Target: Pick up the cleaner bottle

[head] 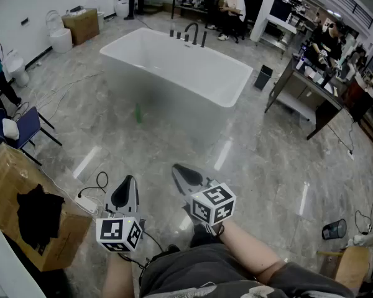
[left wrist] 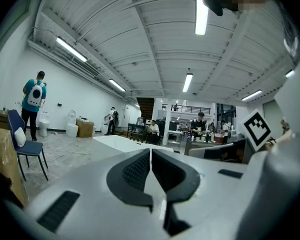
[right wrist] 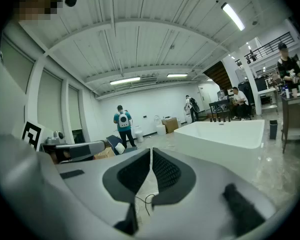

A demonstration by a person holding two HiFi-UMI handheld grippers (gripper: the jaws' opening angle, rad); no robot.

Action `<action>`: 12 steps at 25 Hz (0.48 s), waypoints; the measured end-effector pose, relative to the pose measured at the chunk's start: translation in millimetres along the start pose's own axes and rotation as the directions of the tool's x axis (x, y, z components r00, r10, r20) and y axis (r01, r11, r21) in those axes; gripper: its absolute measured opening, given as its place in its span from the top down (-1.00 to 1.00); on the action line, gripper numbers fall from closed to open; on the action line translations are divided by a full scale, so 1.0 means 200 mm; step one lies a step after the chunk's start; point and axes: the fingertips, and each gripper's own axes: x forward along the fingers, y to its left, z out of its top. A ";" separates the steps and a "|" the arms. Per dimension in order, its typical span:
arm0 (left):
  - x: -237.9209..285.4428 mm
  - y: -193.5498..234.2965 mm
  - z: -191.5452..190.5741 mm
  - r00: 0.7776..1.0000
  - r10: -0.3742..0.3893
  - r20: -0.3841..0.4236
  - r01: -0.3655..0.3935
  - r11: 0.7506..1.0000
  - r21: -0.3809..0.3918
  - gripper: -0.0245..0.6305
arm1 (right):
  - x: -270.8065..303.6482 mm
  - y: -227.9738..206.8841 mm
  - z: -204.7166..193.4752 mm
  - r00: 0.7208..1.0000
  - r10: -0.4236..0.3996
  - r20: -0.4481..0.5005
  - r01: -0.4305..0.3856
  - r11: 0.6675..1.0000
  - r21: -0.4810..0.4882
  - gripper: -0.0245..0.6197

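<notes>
Head view: the cleaner bottle (head: 138,112), a small green item, stands on the floor just in front of the near wall of the bathtub (head: 236,85), toward its left end; its long axis reads as vertical with the top upward, though the cap and any nozzle direction are too small to make out; the left hand-held gripper (head: 128,180) and right hand-held gripper (head: 177,168) both sit well short of the bathtub, far from the bottle, jaws closed and empty; a loose cable (head: 99,182) lies on the floor on the near side of the bathtub and could catch a foot during the approach. Left gripper view: jaws pressed together with nothing between them (left wrist: 150,151); the bathtub lies ahead; the bottle is not visible. Right gripper view: jaws likewise together and empty (right wrist: 151,151); the bathtub (right wrist: 225,134) lies ahead to the right. Likely faults: arriving with the jaws unopened would push the narrow upright bottle over; the glossy floor would let it slide or roll against the bathtub wall.
</notes>
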 end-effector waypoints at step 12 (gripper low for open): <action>-0.03 0.01 -0.01 1.000 0.002 -0.017 0.000 0.996 0.090 0.85 | 0.01 0.04 -0.05 1.000 0.009 -0.030 -0.009 1.000 0.005 0.82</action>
